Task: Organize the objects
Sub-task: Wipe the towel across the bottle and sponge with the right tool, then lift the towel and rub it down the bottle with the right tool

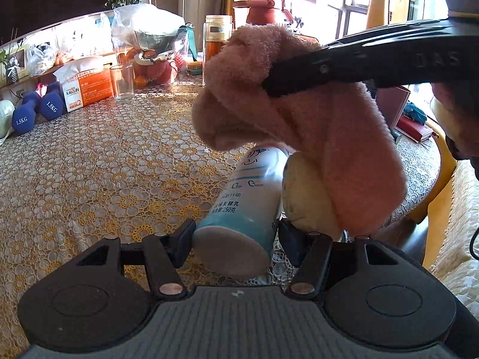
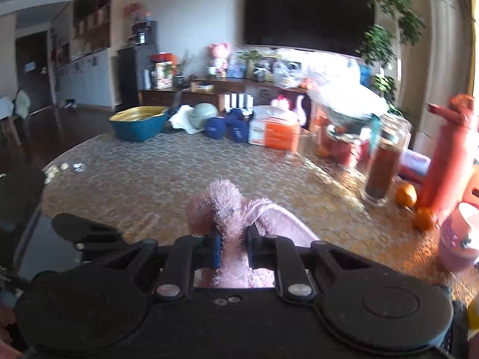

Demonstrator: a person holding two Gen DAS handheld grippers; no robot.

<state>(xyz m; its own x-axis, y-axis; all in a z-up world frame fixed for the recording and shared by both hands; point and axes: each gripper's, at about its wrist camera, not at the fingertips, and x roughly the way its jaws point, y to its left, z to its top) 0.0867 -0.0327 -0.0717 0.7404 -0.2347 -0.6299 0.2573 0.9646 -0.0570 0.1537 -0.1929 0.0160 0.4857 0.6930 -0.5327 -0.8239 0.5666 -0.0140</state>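
My left gripper is shut on a white and teal yogurt bottle, held above the table with its base toward the camera. My right gripper is shut on a fluffy pink towel. In the left wrist view the right gripper reaches in from the right, and the pink towel hangs from it over the bottle's far end. A cream round object sits just right of the bottle, partly hidden by the towel.
The table has a yellow lace cloth. At its far side stand blue dumbbells, an orange and white box, a drinking glass, a tea jar, a red bottle, oranges and a teal basket.
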